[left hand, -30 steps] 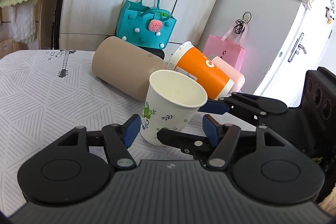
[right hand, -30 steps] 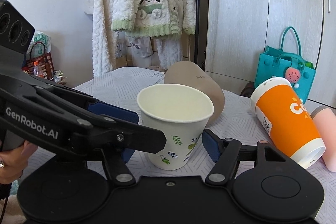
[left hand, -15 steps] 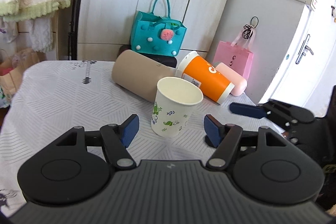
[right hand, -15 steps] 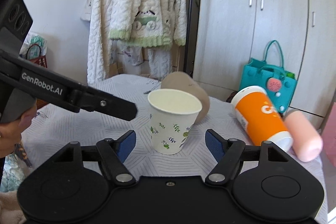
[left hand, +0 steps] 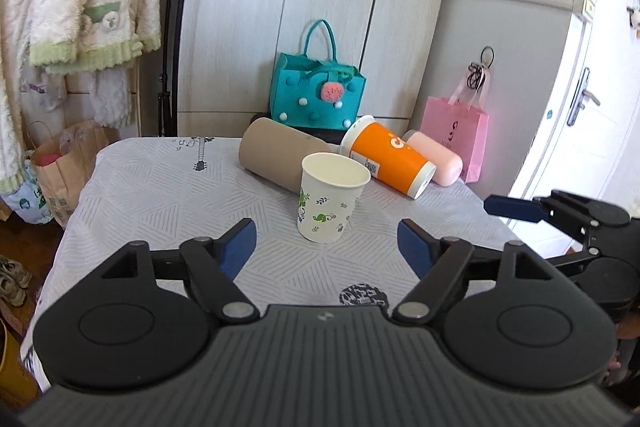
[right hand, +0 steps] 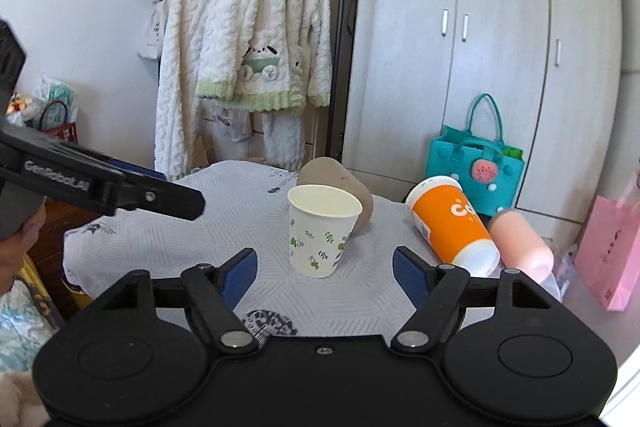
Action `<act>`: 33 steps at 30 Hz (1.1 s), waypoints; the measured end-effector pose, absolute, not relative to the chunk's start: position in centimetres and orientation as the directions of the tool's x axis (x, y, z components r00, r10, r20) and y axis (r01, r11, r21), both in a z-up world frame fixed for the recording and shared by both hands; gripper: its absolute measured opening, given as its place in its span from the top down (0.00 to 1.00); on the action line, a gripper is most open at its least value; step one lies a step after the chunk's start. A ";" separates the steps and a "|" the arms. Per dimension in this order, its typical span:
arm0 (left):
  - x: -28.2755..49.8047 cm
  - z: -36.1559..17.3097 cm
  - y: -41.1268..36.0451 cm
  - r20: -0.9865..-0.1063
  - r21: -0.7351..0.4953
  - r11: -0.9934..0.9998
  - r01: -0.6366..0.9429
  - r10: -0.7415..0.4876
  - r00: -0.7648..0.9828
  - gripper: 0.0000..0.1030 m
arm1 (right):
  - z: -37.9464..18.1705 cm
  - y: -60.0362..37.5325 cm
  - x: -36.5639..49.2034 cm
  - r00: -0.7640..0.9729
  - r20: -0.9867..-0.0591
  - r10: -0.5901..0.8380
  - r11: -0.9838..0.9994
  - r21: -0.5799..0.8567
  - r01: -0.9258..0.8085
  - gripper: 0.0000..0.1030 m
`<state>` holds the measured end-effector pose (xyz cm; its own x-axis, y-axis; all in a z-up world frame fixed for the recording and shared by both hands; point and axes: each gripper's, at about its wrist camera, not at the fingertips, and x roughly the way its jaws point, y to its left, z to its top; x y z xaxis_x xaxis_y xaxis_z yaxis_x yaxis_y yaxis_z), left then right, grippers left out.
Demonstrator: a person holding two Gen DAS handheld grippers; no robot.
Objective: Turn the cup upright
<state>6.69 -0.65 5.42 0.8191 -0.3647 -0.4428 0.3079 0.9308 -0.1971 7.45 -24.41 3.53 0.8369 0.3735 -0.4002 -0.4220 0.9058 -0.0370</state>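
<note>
Left tool [left hand: 325, 243] sits spread and empty, level and low, pointing at the paper cup [left hand: 330, 201], which stands mouth-up mid-surface [left hand: 152, 195], just in front of a brown cup [left hand: 276, 157] lying on its side, with an orange cup [left hand: 390, 161] and a pink cup [left hand: 434, 157] also on their sides further right. Cup looks light, thin-walled and easy to crush, so I'd pinch softly across the mid-wall, not the rim. Right tool [right hand: 325, 269] is spread too, empty, level, short of the cup; task looks done.
</note>
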 end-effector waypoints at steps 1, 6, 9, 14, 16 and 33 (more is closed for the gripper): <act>6.3 5.4 -0.6 -0.443 -0.197 0.933 0.301 -0.359 0.822 0.25 | 3.5 -24.5 7.1 0.842 -0.397 0.366 0.911 -0.031 -0.411 0.22; 4.4 5.1 -0.7 -0.429 -0.136 0.951 0.278 -0.309 0.849 0.22 | 3.3 -24.8 5.4 0.849 -0.394 0.353 0.921 -0.016 -0.390 0.17; 4.0 4.9 -0.5 -0.429 -0.139 0.956 0.259 -0.294 0.854 0.18 | 3.3 -25.1 4.7 0.862 -0.379 0.337 0.932 0.006 -0.362 0.17; 3.7 4.4 -0.5 -0.433 -0.155 0.956 0.249 -0.292 0.853 0.13 | 2.5 -25.1 3.4 0.908 -0.345 0.239 0.965 -0.024 -0.263 0.00; 3.6 4.3 -0.7 -0.429 -0.152 0.960 0.233 -0.277 0.860 0.10 | 2.2 -25.0 3.2 0.913 -0.348 0.214 0.971 -0.029 -0.238 0.00; 2.6 2.8 -1.5 -0.369 -0.083 0.983 0.163 -0.182 0.912 0.00 | 0.6 -25.2 3.1 0.929 -0.356 0.102 0.994 -0.006 -0.111 0.00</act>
